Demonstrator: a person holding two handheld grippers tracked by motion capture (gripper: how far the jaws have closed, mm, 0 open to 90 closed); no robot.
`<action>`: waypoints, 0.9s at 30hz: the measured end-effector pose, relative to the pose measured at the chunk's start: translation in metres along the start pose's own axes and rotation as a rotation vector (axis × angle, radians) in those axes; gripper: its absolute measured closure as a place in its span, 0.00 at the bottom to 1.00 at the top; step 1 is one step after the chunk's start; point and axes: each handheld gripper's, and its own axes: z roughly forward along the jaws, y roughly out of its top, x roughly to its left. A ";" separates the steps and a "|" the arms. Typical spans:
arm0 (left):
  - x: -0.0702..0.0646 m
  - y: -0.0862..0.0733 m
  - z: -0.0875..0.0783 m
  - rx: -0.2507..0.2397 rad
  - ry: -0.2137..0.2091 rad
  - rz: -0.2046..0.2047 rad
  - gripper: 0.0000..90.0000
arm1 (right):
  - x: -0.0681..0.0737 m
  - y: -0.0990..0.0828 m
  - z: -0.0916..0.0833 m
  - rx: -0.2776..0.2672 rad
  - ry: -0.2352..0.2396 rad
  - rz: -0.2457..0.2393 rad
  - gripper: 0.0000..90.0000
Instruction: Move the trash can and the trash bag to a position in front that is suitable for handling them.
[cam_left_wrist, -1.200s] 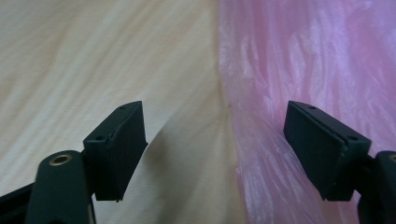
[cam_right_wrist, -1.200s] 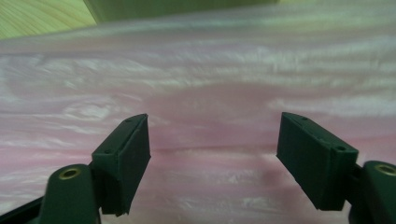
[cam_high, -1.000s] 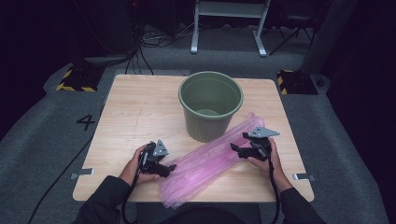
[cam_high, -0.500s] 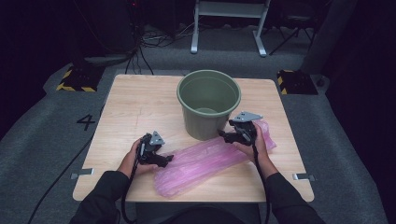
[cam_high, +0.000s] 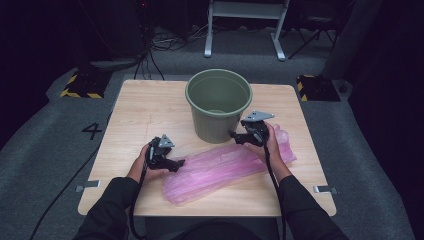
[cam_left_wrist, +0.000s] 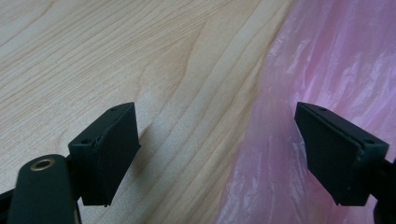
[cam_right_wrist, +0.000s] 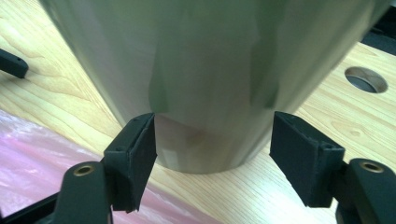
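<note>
A dark green bucket (cam_high: 217, 102) stands upright at the middle of the wooden table (cam_high: 145, 110). In front of it a long pink plastic bag (cam_high: 220, 170) lies flat and slantwise. My left gripper (cam_high: 176, 164) lies low at the bag's left end. Its jaws are open and have just widened slightly, and the bag's edge (cam_left_wrist: 336, 60) lies under the gap (cam_left_wrist: 217, 154), ungripped. My right gripper (cam_high: 234, 136) points at the bucket's lower wall (cam_right_wrist: 210, 70). Its jaws (cam_right_wrist: 212, 158) have just been closing a little but stand open with nothing between them, just short of the bucket.
The bag's right end (cam_high: 285, 147) lies bunched behind my right hand. A round hole (cam_right_wrist: 365, 79) sits in the tabletop near the bucket. Bare wood lies left of the bucket. Beyond the table are grey floor, cables and a metal stand (cam_high: 245, 10).
My right gripper has left the bag's far right end and moved left and up to the bucket's side. The bag now lies flatter. My left gripper shifted slightly towards the bag.
</note>
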 end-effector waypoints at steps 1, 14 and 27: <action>0.000 0.000 0.000 0.000 -0.001 -0.003 0.17 | -0.002 -0.001 -0.002 -0.001 -0.001 0.010 0.36; -0.002 -0.003 -0.005 0.014 0.011 -0.014 0.17 | 0.011 -0.065 -0.077 0.052 -0.027 -0.025 0.34; -0.001 -0.008 -0.004 -0.028 -0.001 -0.005 0.17 | -0.015 -0.112 -0.079 0.132 -0.100 0.071 0.33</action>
